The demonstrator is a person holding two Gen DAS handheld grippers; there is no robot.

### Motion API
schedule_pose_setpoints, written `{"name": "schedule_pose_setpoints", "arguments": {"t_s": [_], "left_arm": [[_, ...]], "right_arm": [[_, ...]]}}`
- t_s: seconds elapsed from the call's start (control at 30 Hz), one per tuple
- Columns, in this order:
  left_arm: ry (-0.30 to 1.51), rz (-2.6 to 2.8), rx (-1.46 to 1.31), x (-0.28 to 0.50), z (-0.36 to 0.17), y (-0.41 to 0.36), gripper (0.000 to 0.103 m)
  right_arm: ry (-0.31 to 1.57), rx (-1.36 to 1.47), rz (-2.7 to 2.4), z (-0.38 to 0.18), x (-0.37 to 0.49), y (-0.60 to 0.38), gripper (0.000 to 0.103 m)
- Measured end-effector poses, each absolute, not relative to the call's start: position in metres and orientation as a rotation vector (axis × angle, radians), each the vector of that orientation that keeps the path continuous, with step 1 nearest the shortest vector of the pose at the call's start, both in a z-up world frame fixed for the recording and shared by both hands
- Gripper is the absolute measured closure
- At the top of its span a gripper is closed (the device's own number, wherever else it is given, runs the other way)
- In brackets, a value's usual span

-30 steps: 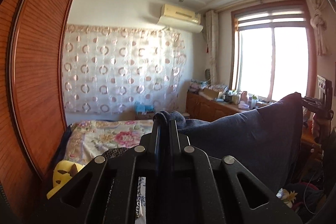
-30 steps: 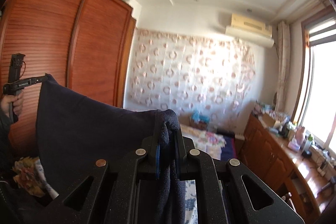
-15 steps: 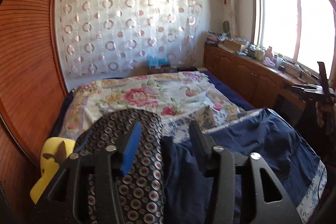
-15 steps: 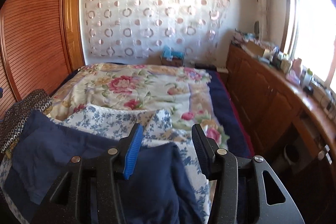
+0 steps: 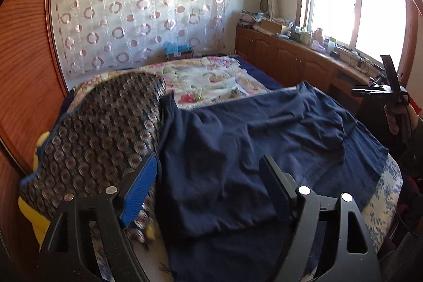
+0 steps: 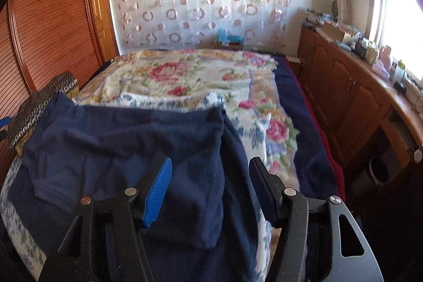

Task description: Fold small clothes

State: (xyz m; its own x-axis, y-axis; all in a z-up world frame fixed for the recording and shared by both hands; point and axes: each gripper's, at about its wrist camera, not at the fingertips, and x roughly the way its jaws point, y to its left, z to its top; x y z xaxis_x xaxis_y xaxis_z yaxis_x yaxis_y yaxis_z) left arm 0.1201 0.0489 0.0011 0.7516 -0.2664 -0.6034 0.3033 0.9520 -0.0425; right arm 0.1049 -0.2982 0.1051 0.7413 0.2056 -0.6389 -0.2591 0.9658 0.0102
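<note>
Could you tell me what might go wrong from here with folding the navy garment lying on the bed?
1. The navy garment lies rumpled, with creases; folding without smoothing could lock them in.
2. Its left edge overlaps the patterned dark cloth, so the left tool, whose jaws have just been opening, might pinch both.
3. The right tool, also just opened, hovers over doubled fabric and may grab a single layer.

The navy blue garment (image 5: 246, 139) is lying spread out on the bed, wrinkled and not yet folded flat. Its left edge is resting against a dark patterned cushion (image 5: 103, 134). In the right wrist view, the same garment (image 6: 132, 147) is showing a corner doubled over on top, and under it a blue-and-white flowered cloth (image 6: 253, 134) is peeking out.
</note>
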Motion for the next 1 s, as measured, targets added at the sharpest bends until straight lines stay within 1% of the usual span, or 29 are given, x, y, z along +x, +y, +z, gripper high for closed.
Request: {"name": "schedule_pose_setpoints", "arguments": {"t_s": [0.2, 0.3, 0.47, 0.63, 0.67, 0.7, 0.73, 0.87, 0.97, 1.0], "left_arm": [[0.745, -0.301, 0.056, 0.106, -0.036, 0.042, 0.023], [0.792, -0.286, 0.045, 0.106, -0.052, 0.045, 0.023], [0.832, -0.251, 0.02, 0.102, -0.065, 0.052, 0.023], [0.812, -0.249, -0.008, 0.091, -0.064, 0.057, 0.023], [0.813, -0.258, -0.021, 0.09, -0.063, 0.058, 0.025], [0.818, -0.27, -0.034, 0.09, -0.064, 0.059, 0.031], [0.823, -0.281, -0.044, 0.091, -0.064, 0.059, 0.034], [0.833, -0.25, -0.039, 0.096, -0.065, 0.059, 0.037], [0.839, -0.207, -0.042, 0.103, -0.067, 0.063, 0.037], [0.842, -0.202, -0.046, 0.106, -0.067, 0.064, 0.039]], "right_arm": [[0.816, -0.043, 0.3, 0.072, 0.112, -0.304, 0.04], [0.85, -0.048, 0.307, 0.06, 0.122, -0.302, 0.04], [0.828, -0.095, 0.262, 0.063, 0.134, -0.297, 0.04], [0.801, -0.114, 0.249, 0.064, 0.137, -0.299, 0.04], [0.8, -0.117, 0.247, 0.064, 0.137, -0.299, 0.04], [0.799, -0.121, 0.245, 0.066, 0.139, -0.3, 0.04], [0.799, -0.121, 0.245, 0.066, 0.14, -0.301, 0.04], [0.797, -0.123, 0.243, 0.068, 0.143, -0.302, 0.04], [0.794, -0.126, 0.241, 0.068, 0.139, -0.301, 0.04], [0.795, -0.127, 0.243, 0.066, 0.137, -0.299, 0.04]]}}
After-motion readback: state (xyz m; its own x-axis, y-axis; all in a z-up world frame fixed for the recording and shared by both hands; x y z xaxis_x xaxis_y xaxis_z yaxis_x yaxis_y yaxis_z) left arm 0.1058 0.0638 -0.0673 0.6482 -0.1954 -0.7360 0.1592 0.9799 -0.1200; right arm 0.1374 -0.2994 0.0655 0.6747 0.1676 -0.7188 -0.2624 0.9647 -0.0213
